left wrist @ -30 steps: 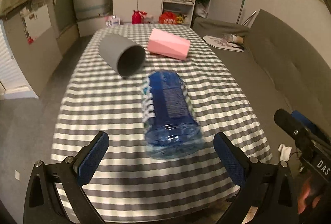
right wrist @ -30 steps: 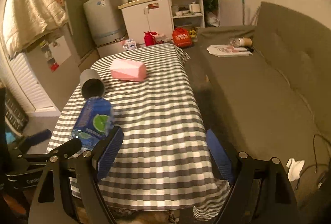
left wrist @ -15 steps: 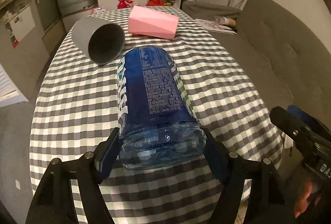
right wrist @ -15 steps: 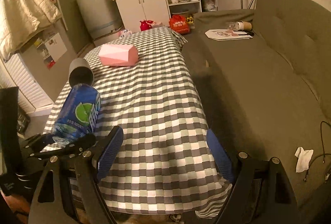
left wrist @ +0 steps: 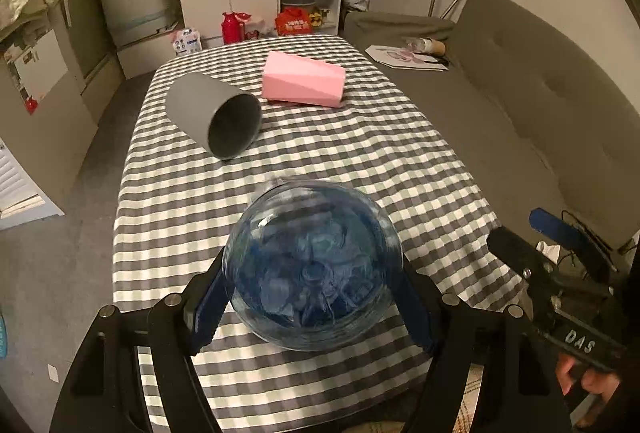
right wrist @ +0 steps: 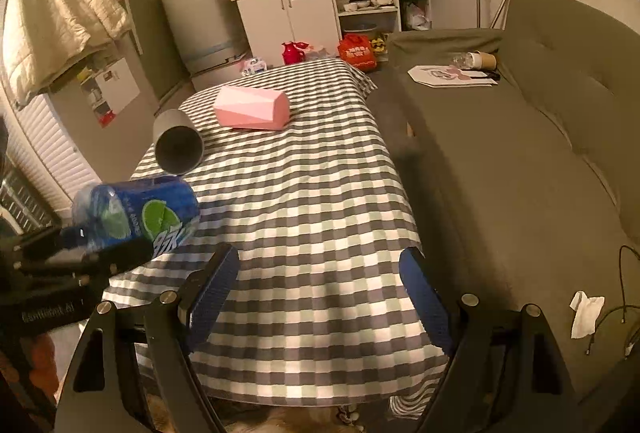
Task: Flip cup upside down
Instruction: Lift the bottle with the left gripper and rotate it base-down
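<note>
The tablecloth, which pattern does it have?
Grey-and-white checks on the tablecloth, clearest in the right wrist view.

Left gripper [left wrist: 312, 297]: black angular frame w/ triangular cut-outs, silver round screws at the joints, blue ribbed pads [left wrist: 206, 307] inside the jaws. Right gripper [right wrist: 320, 297]: same build, black frame, silver screws, blue pads [right wrist: 426, 297]. White "DAS" lettering on its black body; bare skin of right hand [left wrist: 588, 389] below.

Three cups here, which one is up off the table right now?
The blue cup, clamped in the left gripper and raised above the cloth. The grey cup and the pink cup both lie on their sides on the table.
</note>
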Available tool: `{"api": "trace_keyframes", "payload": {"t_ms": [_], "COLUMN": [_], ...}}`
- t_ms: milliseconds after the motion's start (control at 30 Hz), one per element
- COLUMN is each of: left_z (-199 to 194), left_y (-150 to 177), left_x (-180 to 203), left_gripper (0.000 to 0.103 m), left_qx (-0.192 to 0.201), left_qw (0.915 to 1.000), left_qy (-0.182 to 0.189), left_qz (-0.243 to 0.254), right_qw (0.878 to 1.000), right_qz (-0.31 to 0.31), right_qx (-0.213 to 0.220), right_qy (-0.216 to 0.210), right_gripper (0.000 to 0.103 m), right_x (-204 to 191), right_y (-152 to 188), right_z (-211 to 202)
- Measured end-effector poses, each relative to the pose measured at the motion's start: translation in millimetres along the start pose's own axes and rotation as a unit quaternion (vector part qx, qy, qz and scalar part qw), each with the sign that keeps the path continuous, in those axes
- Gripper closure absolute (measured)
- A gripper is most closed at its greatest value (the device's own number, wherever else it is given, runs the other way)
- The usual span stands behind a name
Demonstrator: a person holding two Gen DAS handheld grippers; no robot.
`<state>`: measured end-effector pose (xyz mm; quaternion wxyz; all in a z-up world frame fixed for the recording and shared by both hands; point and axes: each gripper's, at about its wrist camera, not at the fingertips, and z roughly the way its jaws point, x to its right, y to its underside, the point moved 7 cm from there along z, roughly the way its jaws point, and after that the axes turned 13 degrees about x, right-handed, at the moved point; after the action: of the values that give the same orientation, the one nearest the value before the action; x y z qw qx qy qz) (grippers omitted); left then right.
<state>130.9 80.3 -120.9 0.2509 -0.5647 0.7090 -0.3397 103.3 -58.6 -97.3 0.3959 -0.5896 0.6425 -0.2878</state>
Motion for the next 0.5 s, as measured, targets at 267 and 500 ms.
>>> {"api": "trace_keyframes", "payload": {"t_ms": [267, 500], "left_z": [6, 31], "left_y": [-4, -31], "left_x": [-8, -18], "left_gripper": [0.027, 0.03], "left_qx": [-0.022, -0.021], "left_qw": [0.9997, 0.9998], "left_qy": [0.001, -0.002], "left_qz": [-0.01, -0.006], "right_qw": [1.0, 1.0], "right_qz": [0.004, 0.009], "right_qx": [0.001, -0.006], "right_qy": [-0.003, -0.006], "right_gripper": [0.02, 0.02], "right_x": [-2, -3], "right_y": [0, 4], "right_z": [-3, 1]}}
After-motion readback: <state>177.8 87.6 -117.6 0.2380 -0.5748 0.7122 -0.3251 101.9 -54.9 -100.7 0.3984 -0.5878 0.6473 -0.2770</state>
